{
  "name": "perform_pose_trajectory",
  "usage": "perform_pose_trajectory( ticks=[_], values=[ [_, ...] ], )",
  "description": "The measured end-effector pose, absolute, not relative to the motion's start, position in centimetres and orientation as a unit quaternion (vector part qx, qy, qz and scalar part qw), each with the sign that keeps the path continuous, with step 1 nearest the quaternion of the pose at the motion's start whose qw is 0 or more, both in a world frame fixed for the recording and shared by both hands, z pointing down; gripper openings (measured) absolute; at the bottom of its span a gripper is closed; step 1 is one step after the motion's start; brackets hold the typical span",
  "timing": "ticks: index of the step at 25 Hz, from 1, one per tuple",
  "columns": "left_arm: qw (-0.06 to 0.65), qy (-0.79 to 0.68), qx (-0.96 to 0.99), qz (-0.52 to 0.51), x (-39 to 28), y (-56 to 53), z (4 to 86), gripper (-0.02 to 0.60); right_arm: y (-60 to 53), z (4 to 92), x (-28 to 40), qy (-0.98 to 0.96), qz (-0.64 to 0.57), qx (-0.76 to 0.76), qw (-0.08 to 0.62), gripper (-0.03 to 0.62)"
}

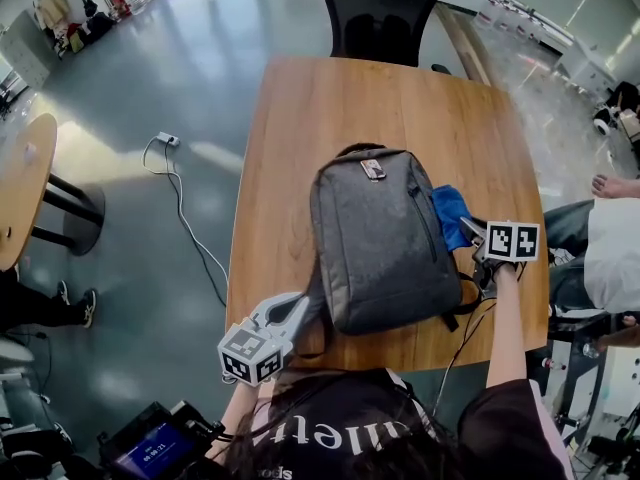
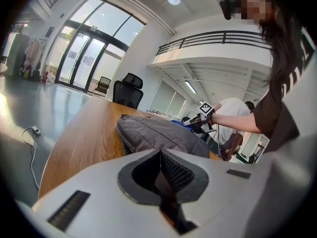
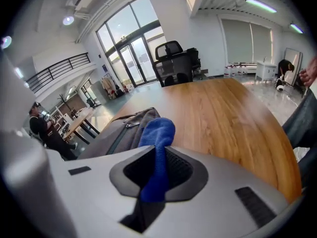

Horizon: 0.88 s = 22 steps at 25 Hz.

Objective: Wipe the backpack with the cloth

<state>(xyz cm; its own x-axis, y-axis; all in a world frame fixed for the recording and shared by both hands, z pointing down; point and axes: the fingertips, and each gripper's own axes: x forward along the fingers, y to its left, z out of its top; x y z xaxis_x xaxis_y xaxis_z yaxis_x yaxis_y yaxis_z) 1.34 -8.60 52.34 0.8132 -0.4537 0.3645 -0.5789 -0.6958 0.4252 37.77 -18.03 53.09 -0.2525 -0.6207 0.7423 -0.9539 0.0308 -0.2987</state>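
Observation:
A grey backpack [image 1: 385,238] lies flat on the wooden table [image 1: 300,138], its top handle pointing away from me. In the left gripper view the backpack [image 2: 158,133] lies just ahead of the jaws. My left gripper [image 1: 297,306] sits at the pack's near left corner, beside a strap. It [image 2: 161,157] is shut, and I see nothing held between the jaws. My right gripper [image 1: 476,238] is at the pack's right side, shut on a blue cloth [image 1: 452,215]. That cloth [image 3: 157,138] sticks up out of the right gripper [image 3: 159,157] and rests against the pack's side.
A black office chair [image 1: 378,13] stands at the table's far end. A round wooden table [image 1: 25,183] is at the left, with a power strip and cable [image 1: 168,139] on the floor between. A seated person [image 1: 610,248] is close at the right.

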Motion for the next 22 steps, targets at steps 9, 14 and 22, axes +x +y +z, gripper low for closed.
perform_pose_trajectory(
  ticks=[9,14,22],
  values=[
    [0.275,-0.285,0.911,0.116,1.4,-8.7,52.3,0.003,-20.8,48.7,35.1,-0.724,0.351,0.556,0.211,0.063],
    [0.278,-0.288,0.910,0.111,1.3,-8.8,52.3,0.003,-25.8,44.1,27.2,-0.788,0.298,0.500,0.203,0.063],
    [0.288,-0.305,0.902,0.103,0.6,-8.9,52.8,0.003,-31.3,46.0,11.8,-0.845,0.290,0.380,0.238,0.063]
  ],
)
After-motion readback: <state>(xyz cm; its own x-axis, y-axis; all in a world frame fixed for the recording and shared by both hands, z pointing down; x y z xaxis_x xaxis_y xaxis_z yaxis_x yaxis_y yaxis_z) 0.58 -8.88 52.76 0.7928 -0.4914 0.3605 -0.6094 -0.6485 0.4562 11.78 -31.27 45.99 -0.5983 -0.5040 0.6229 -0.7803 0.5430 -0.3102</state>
